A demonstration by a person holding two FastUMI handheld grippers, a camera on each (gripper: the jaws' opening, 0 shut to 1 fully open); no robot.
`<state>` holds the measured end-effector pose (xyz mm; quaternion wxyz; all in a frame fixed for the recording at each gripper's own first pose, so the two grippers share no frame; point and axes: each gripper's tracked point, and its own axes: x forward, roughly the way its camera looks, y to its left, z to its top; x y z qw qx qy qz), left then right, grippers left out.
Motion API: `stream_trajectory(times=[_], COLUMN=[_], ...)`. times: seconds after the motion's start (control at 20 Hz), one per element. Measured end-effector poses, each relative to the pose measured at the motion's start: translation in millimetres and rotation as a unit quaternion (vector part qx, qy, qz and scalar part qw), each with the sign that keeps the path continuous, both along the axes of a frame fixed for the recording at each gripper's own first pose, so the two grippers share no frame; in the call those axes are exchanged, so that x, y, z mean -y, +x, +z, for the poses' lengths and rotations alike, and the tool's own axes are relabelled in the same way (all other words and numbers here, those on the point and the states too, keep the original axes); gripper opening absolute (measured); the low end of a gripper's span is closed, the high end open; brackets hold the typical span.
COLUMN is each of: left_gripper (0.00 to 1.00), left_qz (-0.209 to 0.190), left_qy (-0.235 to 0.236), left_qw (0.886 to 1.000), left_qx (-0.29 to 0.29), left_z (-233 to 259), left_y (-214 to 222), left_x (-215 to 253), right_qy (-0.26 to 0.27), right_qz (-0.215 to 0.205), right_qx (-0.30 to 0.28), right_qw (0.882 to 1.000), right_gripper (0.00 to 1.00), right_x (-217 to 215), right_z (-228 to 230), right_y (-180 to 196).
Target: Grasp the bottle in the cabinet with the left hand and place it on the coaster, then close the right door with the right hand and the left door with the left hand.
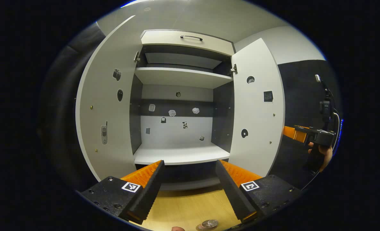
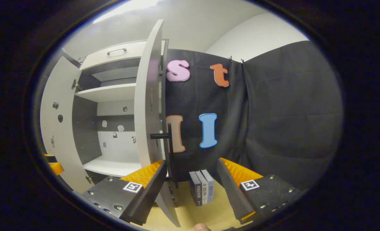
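Two doors stand wide open on the cabinet (image 1: pixel 180 96), and from the left gripper view its shelves look bare, no bottle on the lower shelf (image 1: pixel 180 154) or the one above. Down at the very bottom edge of that view, on the wooden table (image 1: pixel 183 205), sits something round and glassy (image 1: pixel 209 223) that could be the bottle's top on the coaster, though it is too cropped to say for sure. My read: the bottle step looks finished, and both door closings are still to come. Over to the left hand-held gripper (image 1: pixel 188 192): its black-padded, orange-backed fingers are spread wide, nothing between them, pointed square at the cabinet opening. The left door (image 1: pixel 106 106) swings out on one side, the right door (image 1: pixel 257 106) on the other, neither touched by it. Now the right hand-held gripper (image 2: pixel 190 195): fingers also spread wide and holding nothing, and it sits right at the outer edge of the right door (image 2: pixel 149 106), with the door's bottom edge running down between the fingers and its black handle (image 2: pixel 169 141) just ahead. I cannot tell whether a finger touches the panel. Beyond it, a few small books (image 2: pixel 202 189) stand on the table against the black cloth. Right door first, I'd judge, then the left.
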<state>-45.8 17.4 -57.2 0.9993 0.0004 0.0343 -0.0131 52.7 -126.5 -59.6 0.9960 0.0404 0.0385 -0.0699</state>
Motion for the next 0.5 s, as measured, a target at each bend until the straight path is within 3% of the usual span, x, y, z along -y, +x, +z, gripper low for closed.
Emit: stream_trajectory(times=[0.1,0.2,0.25,0.5], left_gripper=[0.98,0.98,0.97,0.96], left_qz=[-0.006,-0.014,-0.016,-0.015], left_qy=[-0.005,-0.009,-0.01,-0.011], left_qw=[1.0,1.0,1.0,1.0], left_qx=[-0.003,-0.006,-0.006,-0.006], left_z=[-1.6,-2.3,-1.5,-2.4], left_y=[1.5,1.7,1.4,6.9], left_x=[4.9,11.3,13.3,10.7], right_qy=[-0.005,0.0,0.005,0.01], right_qz=[0.003,0.015,0.025,0.088], right_qx=[0.005,0.006,0.004,-0.001], right_qw=[1.0,1.0,1.0,0.996], right_gripper=[0.92,0.96,0.92,0.95], right_x=[-6.2,-17.2,-24.3,-72.9], right_z=[3.6,4.3,3.5,4.7], right_y=[-2.7,-2.9,-2.5,4.7])
